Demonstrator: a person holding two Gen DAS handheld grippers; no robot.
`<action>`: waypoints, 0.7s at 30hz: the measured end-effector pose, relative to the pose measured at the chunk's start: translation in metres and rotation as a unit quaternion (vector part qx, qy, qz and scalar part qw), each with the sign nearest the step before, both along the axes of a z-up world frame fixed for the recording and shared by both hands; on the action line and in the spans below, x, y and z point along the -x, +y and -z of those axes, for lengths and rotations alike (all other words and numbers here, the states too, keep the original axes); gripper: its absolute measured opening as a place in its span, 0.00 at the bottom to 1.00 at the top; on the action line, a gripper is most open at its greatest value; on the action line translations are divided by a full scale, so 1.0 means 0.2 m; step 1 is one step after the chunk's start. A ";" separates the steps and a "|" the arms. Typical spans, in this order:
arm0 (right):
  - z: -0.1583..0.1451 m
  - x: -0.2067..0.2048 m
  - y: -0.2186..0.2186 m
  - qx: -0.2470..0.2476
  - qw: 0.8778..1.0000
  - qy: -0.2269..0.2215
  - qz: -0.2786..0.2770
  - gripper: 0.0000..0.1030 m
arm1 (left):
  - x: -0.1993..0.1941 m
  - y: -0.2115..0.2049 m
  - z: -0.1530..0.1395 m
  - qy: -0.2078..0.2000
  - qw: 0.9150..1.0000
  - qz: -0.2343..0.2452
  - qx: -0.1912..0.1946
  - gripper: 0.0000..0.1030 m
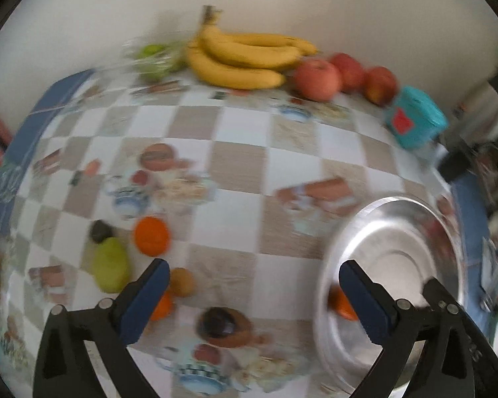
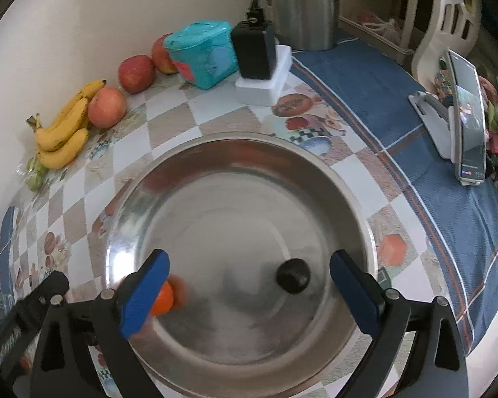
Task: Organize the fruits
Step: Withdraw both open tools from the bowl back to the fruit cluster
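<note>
Right claw: jaws apart, nothing clamped, above steel bowl.
Left claw: jaws apart, empty.
Done: orange and dark fruit lie in bowl.
Left: pear, oranges, bananas, apples remain on worktop.

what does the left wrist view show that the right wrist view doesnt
Only the left wrist view shows the fruit not yet in the bowl: a green pear, a loose orange, a small dark fruit and a brownish fruit, with the open left gripper over them.

Only the right wrist view shows the phone on a stand, the black charger and the dark fruit in the bowl, between the open right gripper's fingers.

Both show the steel bowl holding an orange, the bananas, apples and teal box.
</note>
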State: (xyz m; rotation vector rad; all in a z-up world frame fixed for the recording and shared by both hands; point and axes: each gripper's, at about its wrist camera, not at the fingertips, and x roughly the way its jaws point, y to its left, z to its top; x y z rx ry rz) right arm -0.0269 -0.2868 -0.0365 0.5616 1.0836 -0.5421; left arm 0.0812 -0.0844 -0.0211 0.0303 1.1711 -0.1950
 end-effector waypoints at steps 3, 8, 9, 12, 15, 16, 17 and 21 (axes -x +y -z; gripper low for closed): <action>-0.01 -0.02 0.04 0.005 1.000 -0.005 -0.017 0.97 | -0.02 0.08 0.00 -0.005 1.000 -0.022 -0.014 1.00; -0.01 -0.04 0.09 0.005 0.999 -0.012 -0.037 0.98 | -0.04 0.16 0.01 -0.021 0.998 -0.035 -0.050 1.00; -0.01 -0.04 0.10 0.003 0.999 -0.012 -0.041 0.98 | -0.04 0.17 0.01 -0.023 0.998 -0.037 -0.056 1.00; 0.00 -0.06 0.14 -0.011 0.998 -0.019 -0.062 0.98 | -0.04 0.20 0.01 -0.022 0.997 -0.041 -0.069 1.00; 0.00 -0.08 0.19 -0.029 0.996 -0.031 -0.080 0.98 | -0.04 0.23 0.02 -0.024 0.996 -0.043 -0.076 1.00; 0.00 -0.09 0.21 -0.035 0.995 -0.035 -0.085 0.98 | -0.03 0.24 0.02 -0.025 0.996 -0.044 -0.079 1.00; 0.01 -0.10 0.22 -0.040 0.995 -0.035 -0.089 0.98 | -0.03 0.26 0.02 -0.026 0.995 -0.047 -0.083 1.00; 0.02 -0.11 0.28 -0.048 0.992 -0.032 -0.108 0.98 | -0.02 0.33 0.02 -0.021 0.995 -0.061 -0.081 1.00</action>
